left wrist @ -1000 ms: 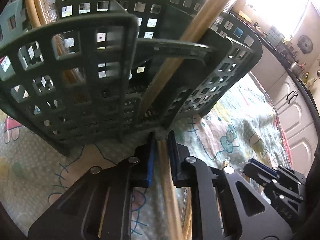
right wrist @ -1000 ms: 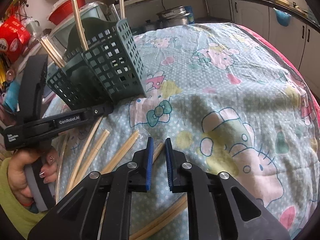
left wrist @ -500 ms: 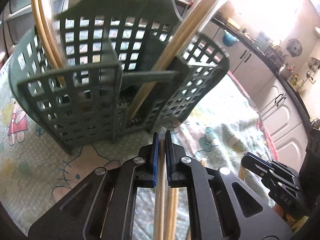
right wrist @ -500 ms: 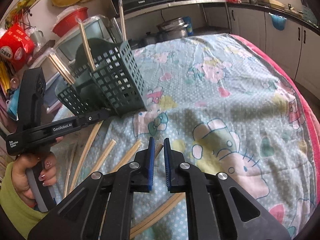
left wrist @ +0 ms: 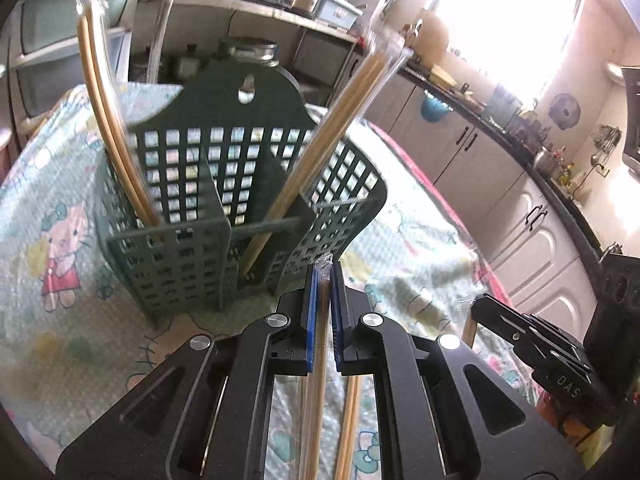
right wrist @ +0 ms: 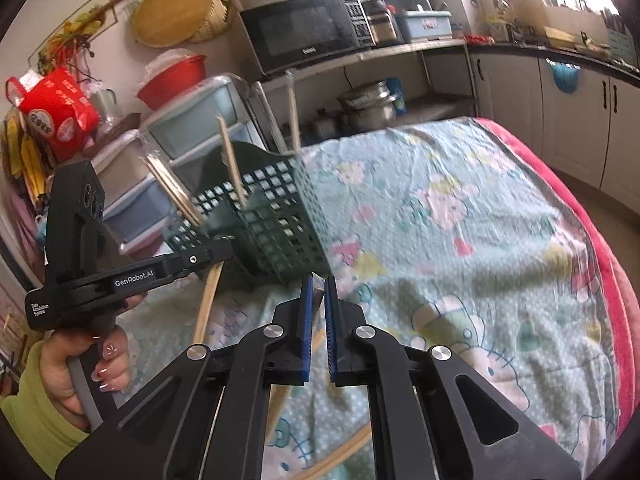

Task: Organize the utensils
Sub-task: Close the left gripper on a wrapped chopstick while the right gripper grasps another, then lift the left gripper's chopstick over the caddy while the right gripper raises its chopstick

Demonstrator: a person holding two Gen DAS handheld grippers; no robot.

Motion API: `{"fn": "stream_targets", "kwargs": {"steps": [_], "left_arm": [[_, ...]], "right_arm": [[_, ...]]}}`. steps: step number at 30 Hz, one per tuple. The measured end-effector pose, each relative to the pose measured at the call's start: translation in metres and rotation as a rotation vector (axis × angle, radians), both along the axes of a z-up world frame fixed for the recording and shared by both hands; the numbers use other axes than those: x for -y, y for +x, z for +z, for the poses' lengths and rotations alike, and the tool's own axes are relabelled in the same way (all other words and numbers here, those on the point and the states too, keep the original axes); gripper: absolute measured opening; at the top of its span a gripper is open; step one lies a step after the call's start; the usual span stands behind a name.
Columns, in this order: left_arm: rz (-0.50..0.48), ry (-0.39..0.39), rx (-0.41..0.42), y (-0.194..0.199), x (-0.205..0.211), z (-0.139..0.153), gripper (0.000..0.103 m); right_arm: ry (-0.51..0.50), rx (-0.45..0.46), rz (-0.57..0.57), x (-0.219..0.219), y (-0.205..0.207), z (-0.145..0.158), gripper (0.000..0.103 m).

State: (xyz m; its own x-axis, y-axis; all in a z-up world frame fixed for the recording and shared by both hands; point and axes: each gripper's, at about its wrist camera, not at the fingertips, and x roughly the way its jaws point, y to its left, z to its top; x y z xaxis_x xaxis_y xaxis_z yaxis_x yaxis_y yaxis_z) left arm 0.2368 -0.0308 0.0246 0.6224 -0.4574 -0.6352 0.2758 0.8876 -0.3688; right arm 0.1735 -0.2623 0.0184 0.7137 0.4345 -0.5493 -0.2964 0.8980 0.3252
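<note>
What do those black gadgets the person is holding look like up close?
Each gripper is black with silver rivets and two blue ribbed pads. The left gripper carries white lettering, "GenRobot.AI", and a grey handle; the hand has polished nails and a lime-green sleeve.

A home kitchen: microwave [right wrist: 304,32] on a shelf, cooking pots [right wrist: 370,104], white cabinets [right wrist: 576,120].

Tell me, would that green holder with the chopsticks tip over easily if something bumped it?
Possibly. The green basket is tall for its base and stands on a soft, wrinkled cloth, so its footing looks unsteady. Its walls are open plastic grid, so it is probably light. The wrapped chopsticks lean out well above its rim; a knock there could lever it over.
</note>
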Motion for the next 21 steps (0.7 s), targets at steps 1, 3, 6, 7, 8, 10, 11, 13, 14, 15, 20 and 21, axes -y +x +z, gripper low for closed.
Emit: {"fn": "stream_targets", "kwargs": {"steps": [1,3,6,7,8,10,11,13,14,15,20,21], "left_arm": [[0.0,-0.004,0.007,-0.001,-0.002,0.003,0.004],[0.001,-0.015,0.026,-0.007,-0.006,0.01,0.003],[0.005,-0.02,0.055,-0.013,-0.01,0.019,0.003],[0.007,-0.02,0.063,-0.014,-0.008,0.021,0.003],[0.009,-0.02,0.074,-0.014,-0.006,0.025,0.003],[0.016,-0.026,0.095,-0.018,-0.008,0.032,0.003],[0.017,-0.028,0.101,-0.019,-0.007,0.034,0.003],[0.023,-0.033,0.117,-0.022,-0.007,0.04,0.003],[0.027,-0.035,0.127,-0.024,-0.006,0.044,0.003],[0.03,-0.036,0.135,-0.025,-0.006,0.046,0.003],[0.048,-0.052,0.168,-0.032,-0.013,0.056,0.003],[0.053,-0.051,0.176,-0.033,-0.014,0.059,0.003]], "right_arm": [[0.0,0.009,0.004,-0.001,-0.001,0.003,0.006],[0.0,0.031,0.016,-0.005,-0.002,0.01,0.005],[-0.001,0.056,0.032,-0.01,-0.005,0.019,0.005],[-0.003,0.064,0.035,-0.012,-0.006,0.022,0.005],[-0.004,0.07,0.037,-0.013,-0.007,0.024,0.005],[-0.003,0.085,0.044,-0.016,-0.008,0.029,0.005],[-0.003,0.091,0.046,-0.017,-0.01,0.031,0.005],[-0.006,0.108,0.051,-0.02,-0.011,0.037,0.005],[-0.005,0.114,0.053,-0.021,-0.012,0.039,0.005],[-0.005,0.122,0.056,-0.022,-0.013,0.041,0.005],[-0.009,0.157,0.06,-0.026,-0.017,0.052,0.004],[-0.009,0.163,0.062,-0.026,-0.017,0.054,0.004]]}}
